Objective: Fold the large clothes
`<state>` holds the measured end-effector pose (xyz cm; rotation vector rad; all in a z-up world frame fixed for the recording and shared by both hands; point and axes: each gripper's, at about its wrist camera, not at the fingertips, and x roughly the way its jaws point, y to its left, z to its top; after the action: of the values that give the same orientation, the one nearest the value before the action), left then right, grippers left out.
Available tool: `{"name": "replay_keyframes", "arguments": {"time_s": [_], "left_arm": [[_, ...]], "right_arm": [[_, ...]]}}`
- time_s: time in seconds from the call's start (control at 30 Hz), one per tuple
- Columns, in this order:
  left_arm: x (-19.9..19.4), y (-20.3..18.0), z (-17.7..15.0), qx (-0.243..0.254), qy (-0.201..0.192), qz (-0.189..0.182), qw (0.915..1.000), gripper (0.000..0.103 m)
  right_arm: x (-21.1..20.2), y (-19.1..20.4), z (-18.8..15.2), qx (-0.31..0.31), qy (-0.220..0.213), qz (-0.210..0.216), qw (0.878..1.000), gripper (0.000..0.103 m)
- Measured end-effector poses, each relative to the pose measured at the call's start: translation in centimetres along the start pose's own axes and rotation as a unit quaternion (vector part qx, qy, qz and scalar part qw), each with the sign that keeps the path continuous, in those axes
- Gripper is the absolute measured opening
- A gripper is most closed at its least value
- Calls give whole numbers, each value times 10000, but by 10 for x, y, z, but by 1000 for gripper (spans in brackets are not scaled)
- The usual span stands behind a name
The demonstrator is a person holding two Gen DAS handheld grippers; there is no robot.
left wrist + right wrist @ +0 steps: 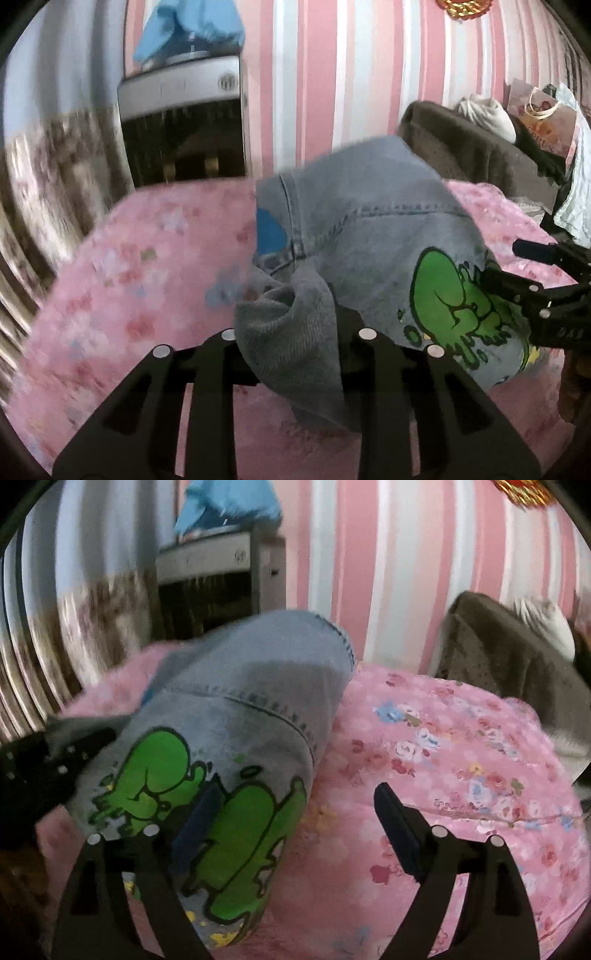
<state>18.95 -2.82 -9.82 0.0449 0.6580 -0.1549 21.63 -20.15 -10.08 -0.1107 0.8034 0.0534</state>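
Centrally, one faded grey-blue denim garment with a green cartoon print [369, 236] [236, 738] lay bunched on the pink floral bedspread [140, 266] [461, 760], long axis running from the printed near end away toward the pink-and-white striped wall [332, 74]. Left gripper [295, 336]: jaws drawn close, clamped on a grey fold of the garment draped over and between them. Right gripper [291, 805]: jaws spread wide, left finger [199, 819] against the green print, right finger [399, 830] over bare bedspread beside the garment's edge. Beyond: brown blanket [472, 147] at far right; grey-and-black cabinet [184, 122] against the wall.
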Motion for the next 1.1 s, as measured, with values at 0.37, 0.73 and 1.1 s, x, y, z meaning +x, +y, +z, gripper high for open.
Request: {"name": "replay_keyframes", "arguments": {"time_s": [0.37,0.73,1.1], "left_arm": [[1,20,1,-405,-64,113,9991,72],[-32,24,91,233,-830,373,9956,100],[78,12,81,730,35,566,9957,100]], "right_arm": [[-4,-22,1,665,-85,115,9977,100],[-2,-59,77,735,-913,-169,9930,101],[87,-63,89,773,-604,-413,9943,101]]}}
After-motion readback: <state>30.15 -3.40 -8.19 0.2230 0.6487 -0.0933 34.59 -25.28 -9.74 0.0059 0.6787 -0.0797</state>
